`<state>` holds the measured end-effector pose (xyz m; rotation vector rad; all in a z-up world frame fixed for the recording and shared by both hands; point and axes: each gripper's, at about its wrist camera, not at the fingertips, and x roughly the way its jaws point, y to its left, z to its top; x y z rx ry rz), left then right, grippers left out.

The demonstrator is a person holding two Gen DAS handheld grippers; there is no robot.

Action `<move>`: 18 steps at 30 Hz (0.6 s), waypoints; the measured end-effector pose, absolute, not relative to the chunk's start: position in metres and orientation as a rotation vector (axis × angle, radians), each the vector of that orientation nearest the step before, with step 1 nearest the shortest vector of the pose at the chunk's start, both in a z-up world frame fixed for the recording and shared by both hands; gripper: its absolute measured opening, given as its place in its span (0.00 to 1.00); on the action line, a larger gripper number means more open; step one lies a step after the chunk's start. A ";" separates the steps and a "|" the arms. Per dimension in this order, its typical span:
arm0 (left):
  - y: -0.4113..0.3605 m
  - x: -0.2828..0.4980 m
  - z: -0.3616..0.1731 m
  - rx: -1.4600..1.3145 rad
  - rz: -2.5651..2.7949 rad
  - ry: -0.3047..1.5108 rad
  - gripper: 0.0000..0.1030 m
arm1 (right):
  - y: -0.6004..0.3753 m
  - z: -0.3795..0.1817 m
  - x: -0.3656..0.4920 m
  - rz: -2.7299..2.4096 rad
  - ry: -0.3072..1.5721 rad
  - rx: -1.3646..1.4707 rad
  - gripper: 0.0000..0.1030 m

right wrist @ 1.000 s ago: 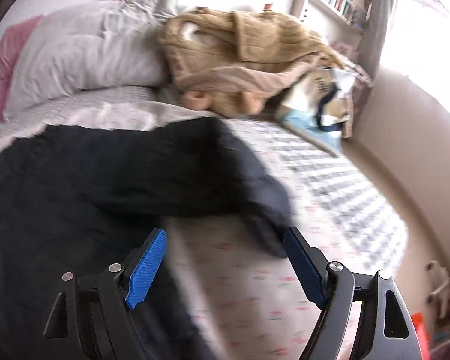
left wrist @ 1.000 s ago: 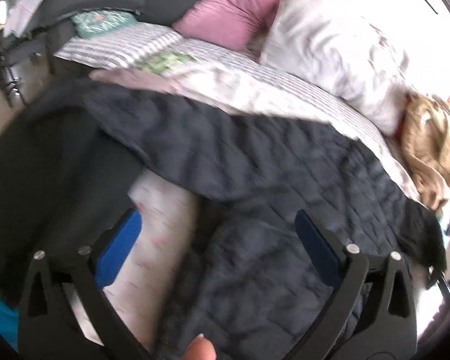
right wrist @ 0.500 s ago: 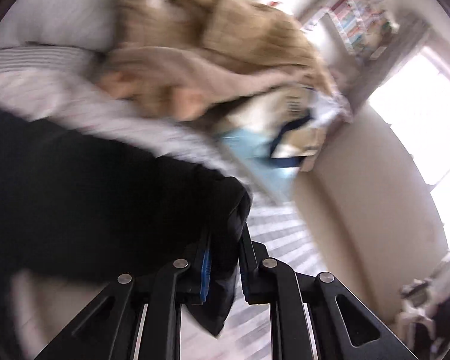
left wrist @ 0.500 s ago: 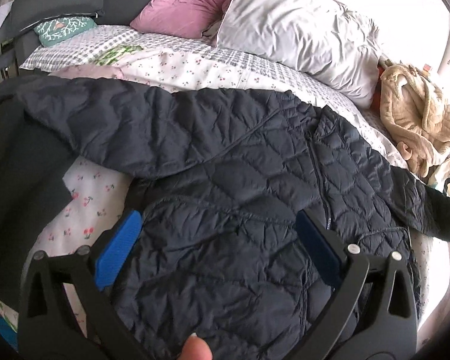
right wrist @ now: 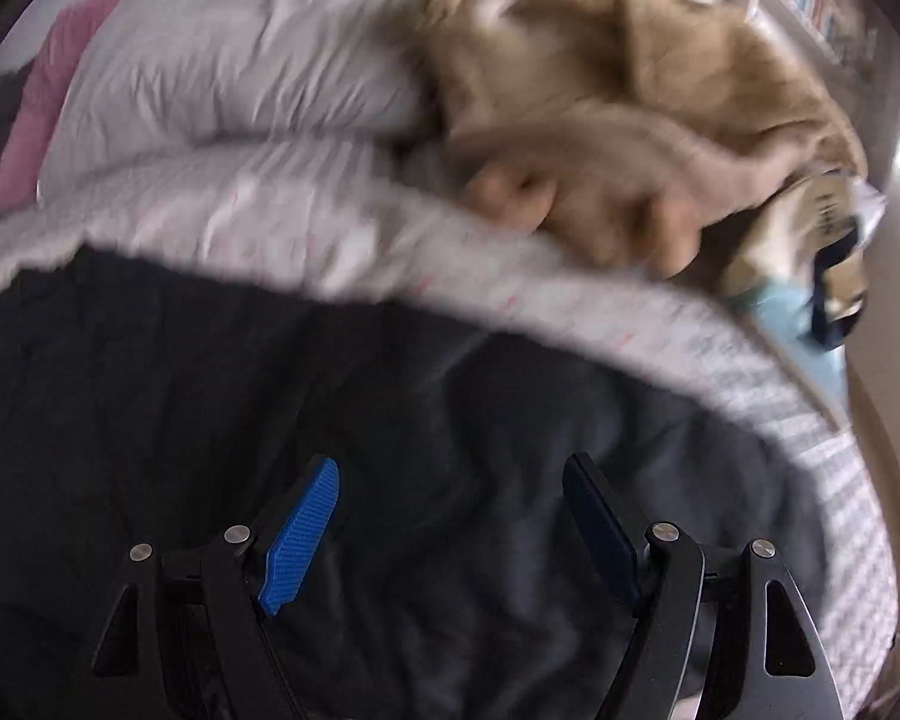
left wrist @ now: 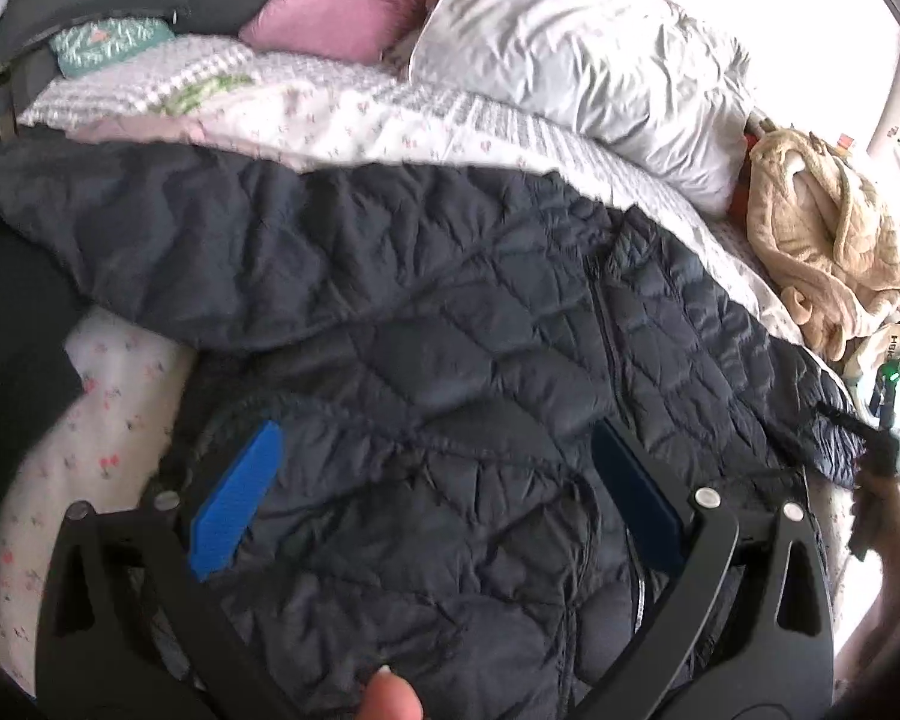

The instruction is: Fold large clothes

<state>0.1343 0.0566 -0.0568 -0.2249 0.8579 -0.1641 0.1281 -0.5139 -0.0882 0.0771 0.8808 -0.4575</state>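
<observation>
My left claw (left wrist: 432, 480) stands wide with nothing pinched; the quilted dark jacket (left wrist: 450, 330) lies spread on the bed (left wrist: 390, 114) directly under and ahead of it, front zip running up just inside the right-hand finger. My right claw (right wrist: 450, 516) is opening, its pads clear of the cloth, with only the jacket's dark fabric lying beneath the gap and nothing pressed between them.

The risks I see: the padding is slippery and thick, so a shallow bite could slide off, or a deep one could take the flowered bedsheet (left wrist: 120, 432) along with it. The far sleeve (left wrist: 810, 396), ahead and right of the left claw, trails toward the edge of the bed and could drag off if I pull the body toward me. A beige robe (left wrist: 834, 240) sits heaped beyond that sleeve, close enough to snag.

Hard to read: the right view is badly smeared, so I cannot make out seams or the hem there. The jacket's near edge is hidden beneath both claws, and the left side runs into a dark mass I cannot identify. A fingertip (left wrist: 390, 696) pokes in at the bottom.
</observation>
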 end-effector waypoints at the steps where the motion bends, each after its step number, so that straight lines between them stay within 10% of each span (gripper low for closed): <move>1: 0.059 0.134 -0.058 -0.236 -0.166 0.866 0.99 | -0.526 -0.096 0.121 -0.479 0.886 0.099 0.76; 8: 0.091 0.129 -0.064 -0.202 -0.094 0.903 0.99 | -0.621 -0.090 0.014 -0.846 0.904 0.330 0.82; 18: 0.167 0.113 -0.095 -0.181 -0.049 1.073 0.99 | -0.475 -0.084 -0.019 -0.165 0.980 0.535 0.82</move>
